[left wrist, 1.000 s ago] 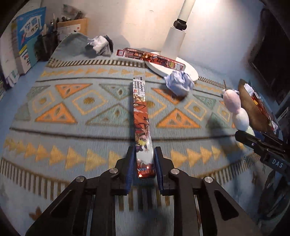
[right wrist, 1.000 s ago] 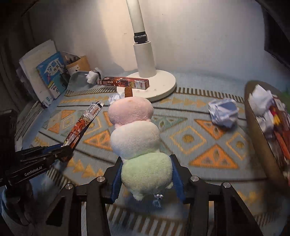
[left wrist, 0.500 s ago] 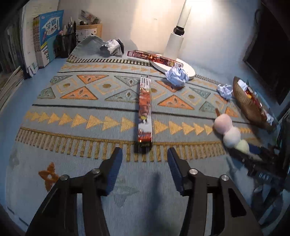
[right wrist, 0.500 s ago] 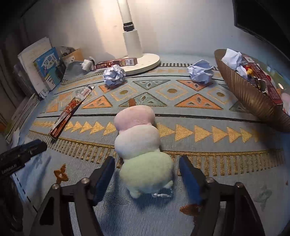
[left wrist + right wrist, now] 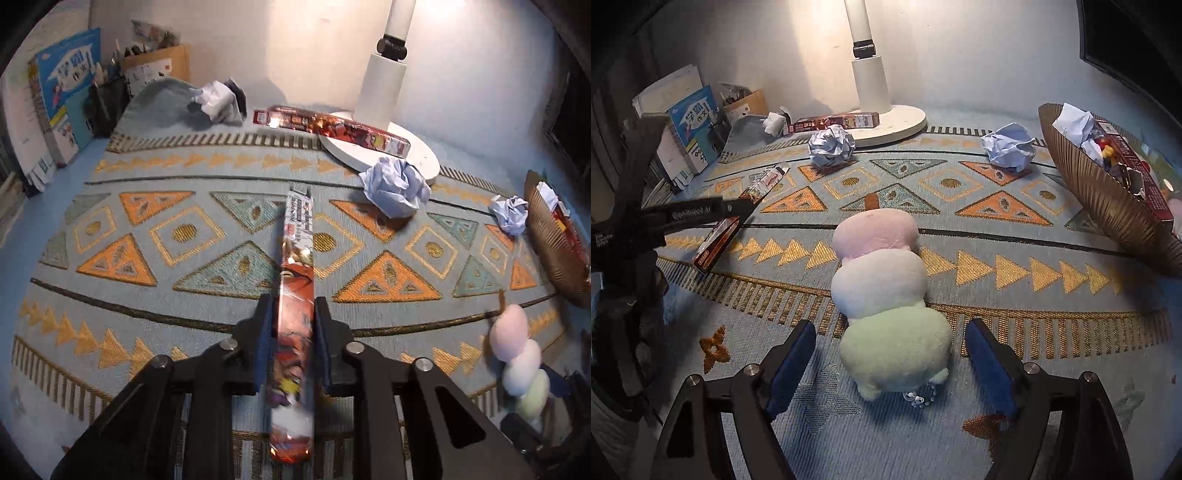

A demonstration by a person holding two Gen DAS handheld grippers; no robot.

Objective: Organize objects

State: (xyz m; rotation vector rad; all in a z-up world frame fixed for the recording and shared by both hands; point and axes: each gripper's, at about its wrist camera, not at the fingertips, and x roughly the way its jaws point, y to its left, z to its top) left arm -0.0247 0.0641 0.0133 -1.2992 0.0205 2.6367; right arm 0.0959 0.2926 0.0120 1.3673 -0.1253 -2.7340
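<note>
**Left gripper clamped on long box; right gripper spread around plush skewer**

Left gripper [image 5: 293, 325]: jaws drawn in tight against both long sides of the long printed box [image 5: 295, 295], pads pressing on it. The jaws have just closed onto it. The box runs lengthwise away from the camera over the patterned rug [image 5: 147, 229], its near end passing back between the fingers, its far end pointing toward the white stand base [image 5: 424, 162]. In the right wrist view the same box [image 5: 718, 242] shows under the left tool, its near end at the rug's fringe band.

Right gripper [image 5: 890, 354]: jaws have just been opening and now stand wide. The three-ball plush skewer [image 5: 882, 295] lies on the rug between them; the pale green ball is nearest the camera, the white ball in the middle, the pink ball farthest, with a brown stick tip beyond. Gaps show on both sides between the blue pads [image 5: 792, 362] and the green ball: no contact, no hold.

Other items:
- Second long printed box [image 5: 332, 127], one end resting on the stand base.
- Crumpled blue paper ball [image 5: 395, 184] just beside the base edge.
- Second crumpled paper ball [image 5: 509, 218] near the brown ribbed basket [image 5: 550, 243].
- The basket holds white paper and a red box.
- Books [image 5: 62, 110] stand against the wall at far left.
</note>
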